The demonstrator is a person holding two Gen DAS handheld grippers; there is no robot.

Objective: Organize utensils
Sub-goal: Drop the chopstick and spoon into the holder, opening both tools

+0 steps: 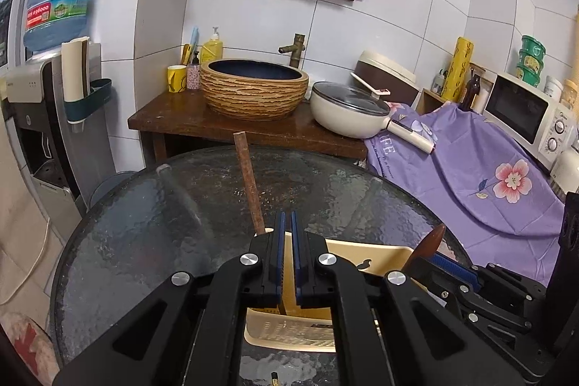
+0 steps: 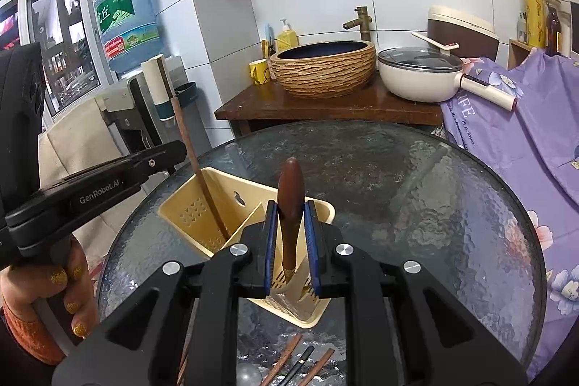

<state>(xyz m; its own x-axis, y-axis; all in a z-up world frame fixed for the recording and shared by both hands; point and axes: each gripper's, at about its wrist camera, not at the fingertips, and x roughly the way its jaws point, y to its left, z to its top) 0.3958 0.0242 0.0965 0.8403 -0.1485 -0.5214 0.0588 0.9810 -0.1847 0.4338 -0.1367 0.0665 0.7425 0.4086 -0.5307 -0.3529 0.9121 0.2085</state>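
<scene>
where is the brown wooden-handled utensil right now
In the right wrist view the brown wooden-handled utensil stands upright between the right gripper fingers, its lower end inside the right compartment of the beige utensil holder on the glass table.

Brown-handled utensil (image 2: 289, 205) and chopstick (image 2: 202, 183) upright in cream holder (image 2: 249, 205)

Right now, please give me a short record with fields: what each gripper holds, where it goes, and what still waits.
left gripper: shut on the chopstick, its lower end in the holder
right gripper: shut on the brown-handled utensil, its tip low in the holder
holder: cream, divided, on the glass table
waiting: loose chopsticks near the table's front edge
</scene>
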